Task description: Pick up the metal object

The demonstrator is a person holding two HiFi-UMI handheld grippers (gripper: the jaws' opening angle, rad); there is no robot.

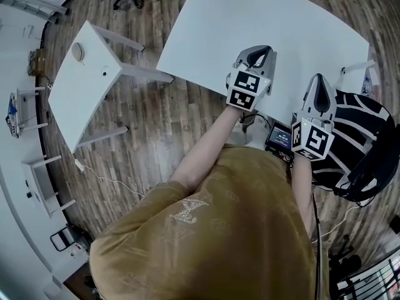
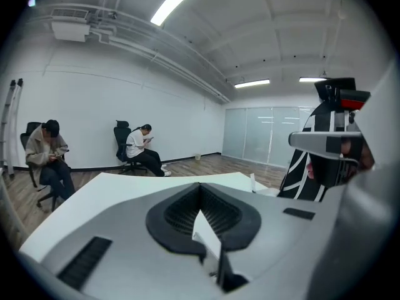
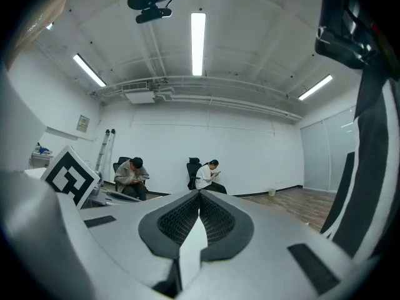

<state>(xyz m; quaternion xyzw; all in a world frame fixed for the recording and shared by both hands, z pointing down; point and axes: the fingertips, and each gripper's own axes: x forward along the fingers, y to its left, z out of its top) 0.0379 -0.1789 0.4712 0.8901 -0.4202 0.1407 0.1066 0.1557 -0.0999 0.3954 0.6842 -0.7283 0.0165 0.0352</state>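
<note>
Left gripper (image 1: 260,50) and right gripper (image 1: 319,78), fingers (image 2: 178,212) together, over white table (image 1: 250,11).

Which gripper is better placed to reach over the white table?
Left, probably. The left gripper, shut and empty, reaches farther over the large white table; the right gripper, also shut, sits at its near edge beside a black-and-white striped object. No metal object shows.

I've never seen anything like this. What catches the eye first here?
Two grey hand-held tools with black-and-white marker cubes, the left gripper and the right gripper, are held at the near edge of a big white table, tongs shut on nothing. At the back of the room, one person and another person sit.
</note>
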